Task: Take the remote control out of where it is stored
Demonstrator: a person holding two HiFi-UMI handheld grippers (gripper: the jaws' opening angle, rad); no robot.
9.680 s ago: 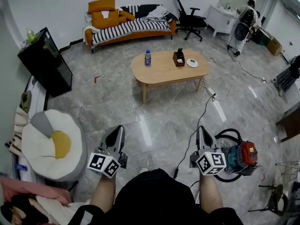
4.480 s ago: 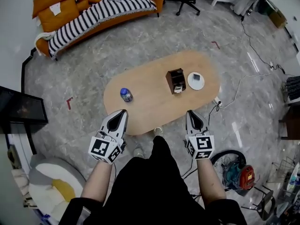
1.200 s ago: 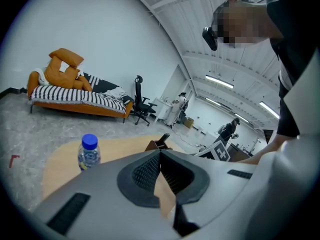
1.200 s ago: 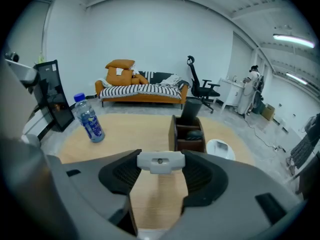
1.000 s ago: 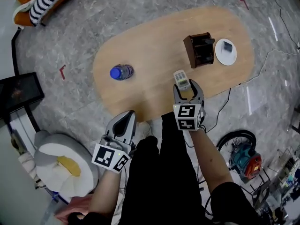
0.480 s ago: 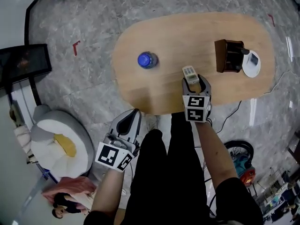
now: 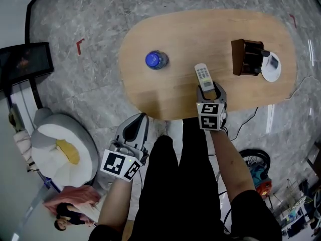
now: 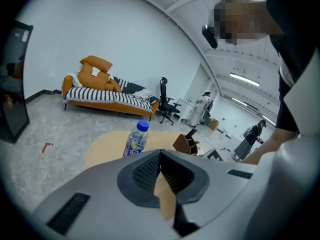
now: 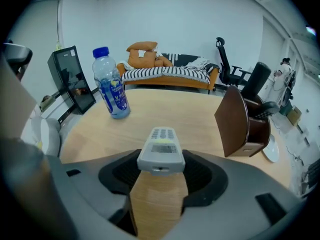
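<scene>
Your right tongs [image 7: 210,89] grip the near end of the remote control [image 7: 203,77]. It points away from you, on the bench [image 7: 165,24] or just above it; I cannot tell which. It is apart from the brown holder [image 7: 247,57] at its right, so probably you are laying it down. Your left tongs [image 7: 142,117] are pressed together, empty, kept off the bench's near edge.

The white remote control [image 7: 203,77], keypad and small screen facing up, sits with its near end gripped between the right gripper's [image 7: 211,88] jaws by the tabletop's [image 7: 175,34] near edge, well apart from the dark brown holder [image 7: 247,57].
</scene>
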